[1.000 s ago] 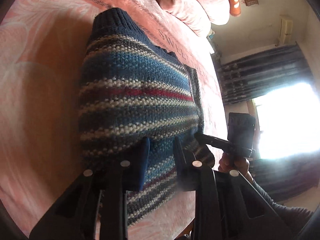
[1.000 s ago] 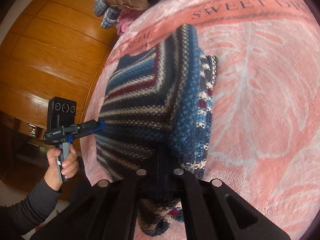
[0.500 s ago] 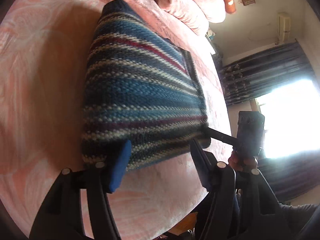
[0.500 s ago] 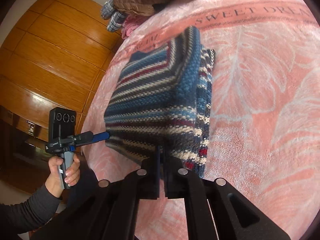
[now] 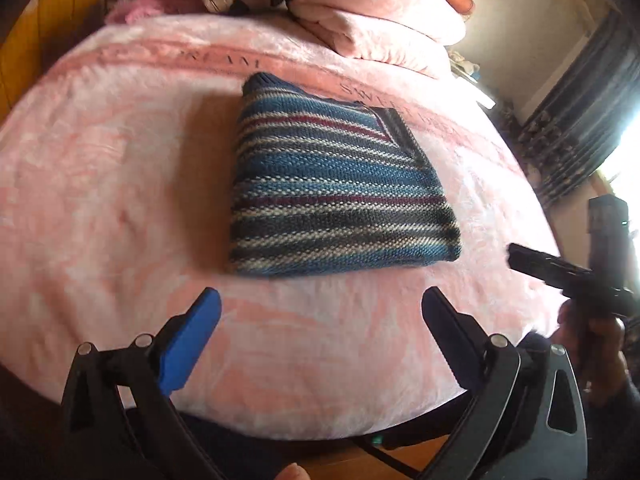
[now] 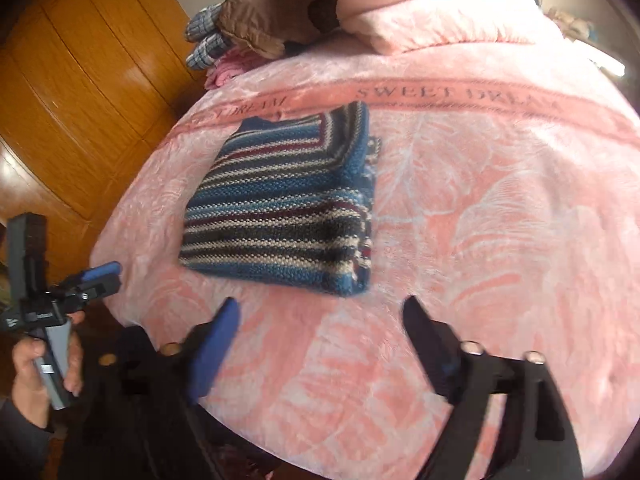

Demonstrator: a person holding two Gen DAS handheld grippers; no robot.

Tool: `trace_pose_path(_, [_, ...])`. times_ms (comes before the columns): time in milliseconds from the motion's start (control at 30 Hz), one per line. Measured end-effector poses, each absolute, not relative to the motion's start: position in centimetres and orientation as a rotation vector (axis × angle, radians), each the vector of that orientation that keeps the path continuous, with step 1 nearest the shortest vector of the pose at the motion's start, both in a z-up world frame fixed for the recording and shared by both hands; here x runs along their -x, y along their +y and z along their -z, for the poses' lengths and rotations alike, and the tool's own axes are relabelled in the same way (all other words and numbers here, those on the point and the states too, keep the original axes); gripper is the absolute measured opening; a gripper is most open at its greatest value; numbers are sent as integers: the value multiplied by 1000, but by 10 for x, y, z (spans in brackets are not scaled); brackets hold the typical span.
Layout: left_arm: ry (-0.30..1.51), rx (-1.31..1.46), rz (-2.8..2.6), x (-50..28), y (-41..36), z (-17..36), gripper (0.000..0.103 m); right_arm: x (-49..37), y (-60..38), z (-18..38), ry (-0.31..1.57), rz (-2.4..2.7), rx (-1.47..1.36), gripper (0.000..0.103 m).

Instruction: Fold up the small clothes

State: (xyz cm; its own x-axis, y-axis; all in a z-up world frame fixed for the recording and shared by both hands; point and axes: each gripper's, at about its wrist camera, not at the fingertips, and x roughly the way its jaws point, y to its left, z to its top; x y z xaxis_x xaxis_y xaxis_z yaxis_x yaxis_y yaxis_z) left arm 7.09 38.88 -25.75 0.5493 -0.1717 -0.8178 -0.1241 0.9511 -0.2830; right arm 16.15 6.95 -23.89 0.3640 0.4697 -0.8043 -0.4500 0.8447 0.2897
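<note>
A folded striped sweater (image 5: 332, 196) lies flat on the pink blanket (image 5: 100, 184) at the centre of both views. At the bottom of each frame, the left gripper (image 5: 320, 312) and right gripper (image 6: 320, 320) hang spread wide, empty, apart from the sweater.

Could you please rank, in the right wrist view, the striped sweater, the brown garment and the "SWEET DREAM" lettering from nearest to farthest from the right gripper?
From the right gripper, jaws open:
1. Striped sweater: folded on the pink blanket just ahead, slightly left.
2. "SWEET DREAM" lettering: on the band beyond the sweater's far edge, to the right.
3. Brown garment: heaped at the bed's far end, upper left.
</note>
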Motion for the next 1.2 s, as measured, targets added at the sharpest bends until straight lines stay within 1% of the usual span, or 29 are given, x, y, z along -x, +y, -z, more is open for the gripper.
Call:
trace_pose_path(33, [987, 288, -14, -56, 383, 247, 100, -145, 69, 231, 1018, -569, 0, 99])
trace_pose_path(167, [915, 161, -159, 0, 354, 210, 100, -89, 65, 210, 984, -372, 111, 99])
trace_pose_path(300, [942, 205, -112, 40, 340, 188, 100, -46, 67, 179, 927, -351, 166, 99])
trace_pose_path(367, [940, 180, -120, 56, 332, 175, 100, -31, 69, 160, 892, -368, 195, 99])
trace_pose_path(467, [965, 119, -141, 71, 324, 149, 100, -13, 71, 126, 890, -360, 191, 99])
trace_pose_path(600, [882, 132, -157, 99, 319, 101, 100, 18, 75, 81, 857, -349, 226, 99])
trace_pose_path(700, [857, 149, -147, 114, 314, 78, 100, 35, 76, 62, 820, -313, 241, 99])
trace_pose_path(933, [901, 128, -141, 123, 298, 80, 100, 52, 73, 54, 803, -301, 224, 99])
trace_pose_path(1200, [898, 136, -157, 128, 294, 84, 100, 62, 70, 54, 799, -312, 219, 99])
